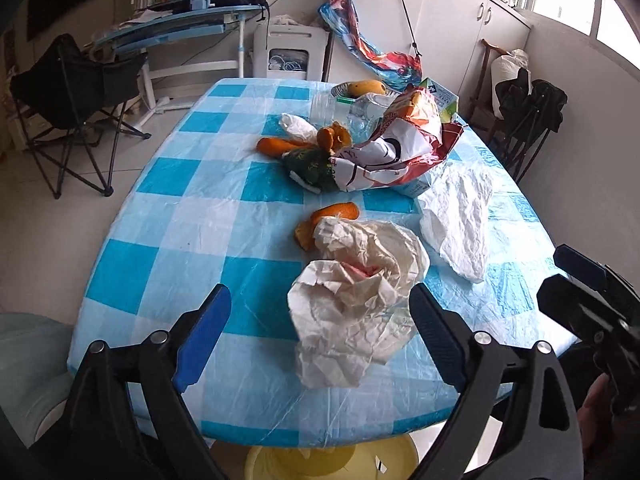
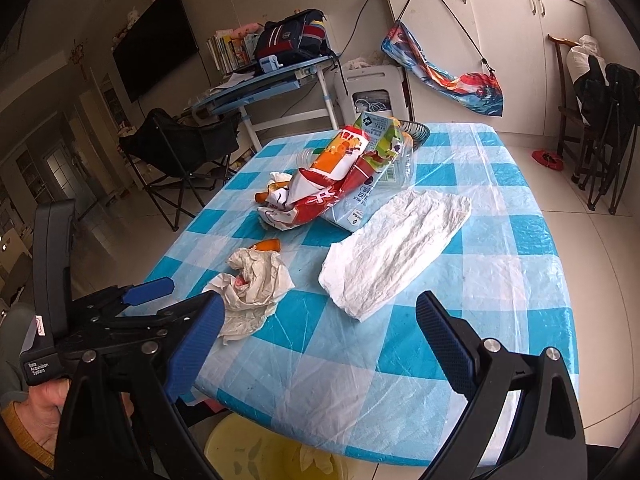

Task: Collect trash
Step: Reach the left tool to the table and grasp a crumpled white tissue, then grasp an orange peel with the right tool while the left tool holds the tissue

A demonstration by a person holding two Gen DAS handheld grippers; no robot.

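Trash: crumpled paper, lower centre, on checked table. Left claw open, straddling it; right claw open, empty. Step: approach. Next: close, lift, drop into yellow bin.

The checked counter carries crumpled paper at 6 o'clock, a white tissue at 3, orange peel centrally, wrappers at 12.

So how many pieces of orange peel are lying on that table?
3 that I can make out: one beside the crumpled tissue, one left of the pile, one atop the pile. More may hide under the wrappers.
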